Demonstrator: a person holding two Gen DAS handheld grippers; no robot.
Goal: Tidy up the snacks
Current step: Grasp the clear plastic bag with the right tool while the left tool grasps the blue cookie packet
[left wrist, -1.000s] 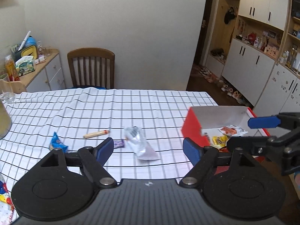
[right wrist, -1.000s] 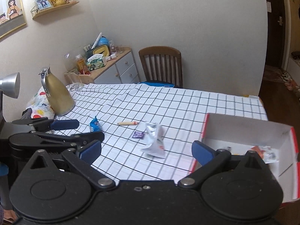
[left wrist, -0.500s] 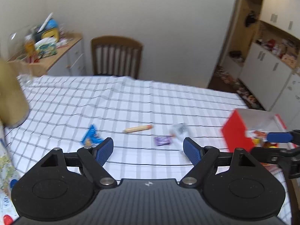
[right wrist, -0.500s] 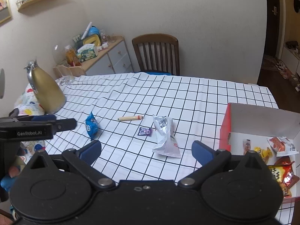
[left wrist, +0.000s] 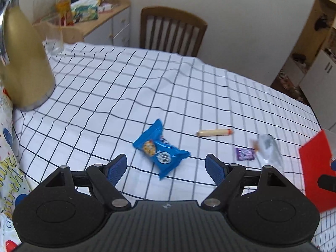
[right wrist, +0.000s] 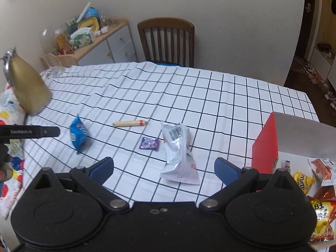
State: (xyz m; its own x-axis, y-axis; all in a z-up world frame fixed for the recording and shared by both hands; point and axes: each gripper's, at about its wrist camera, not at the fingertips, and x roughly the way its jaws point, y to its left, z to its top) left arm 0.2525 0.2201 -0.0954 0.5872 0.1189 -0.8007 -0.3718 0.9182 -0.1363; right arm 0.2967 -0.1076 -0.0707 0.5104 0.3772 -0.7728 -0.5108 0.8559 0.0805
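"GenRobot.AI" on left gripper (right wrist: 31, 131)

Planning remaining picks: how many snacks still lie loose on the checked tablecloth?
4: blue cookie packet nearest the left gripper, tan sausage stick, small purple wrapper, silver foil bag nearest the box.

Plain off-white wall (right wrist: 231, 21) across top of frame. Wooden slat-back chair (right wrist: 167, 40) top centre, behind table with black-grid white cloth (right wrist: 210, 96). Cluttered pale drawer cabinet (right wrist: 117, 44) upper left. Dark doorway (right wrist: 315, 31) right edge, white cupboards (left wrist: 319, 71) beyond.
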